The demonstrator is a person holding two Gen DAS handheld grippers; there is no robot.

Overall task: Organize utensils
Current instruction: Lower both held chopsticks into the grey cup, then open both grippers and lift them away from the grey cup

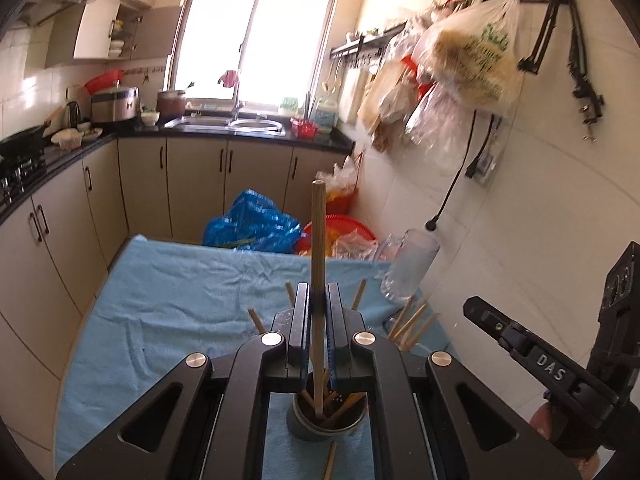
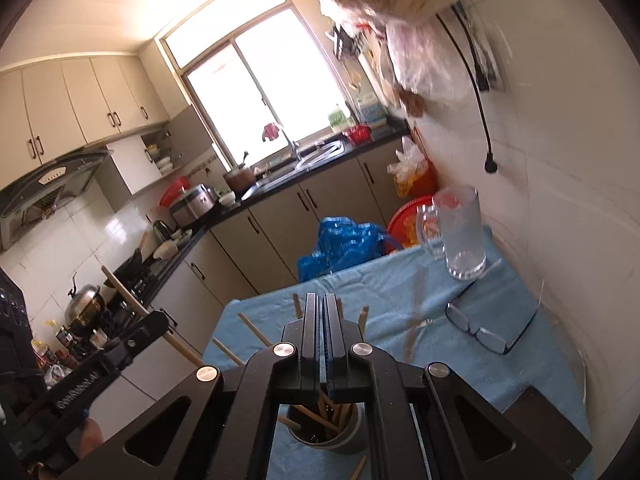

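Left tool [image 1: 319,312] pinches one chopstick [image 1: 318,240] upright above the holder [image 1: 326,420], presumably for sorting; right tool [image 2: 323,312] pressed together, empty

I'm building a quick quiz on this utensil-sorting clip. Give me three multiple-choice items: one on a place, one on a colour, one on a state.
1. Where do the eyeglasses lie?
A. on the cloth near the glass mug
B. in the holder
C. by the sink

2. What colour is the cloth on the table?
A. red
B. light blue
C. white

3. What is the left gripper doing?
A. open and empty
B. shut on a spoon
C. shut on a chopstick

Key: 1 A, the eyeglasses rest on the cloth just in front of the glass mug. 2 B, the cloth is light blue. 3 C, the left gripper clamps a chopstick above the holder.
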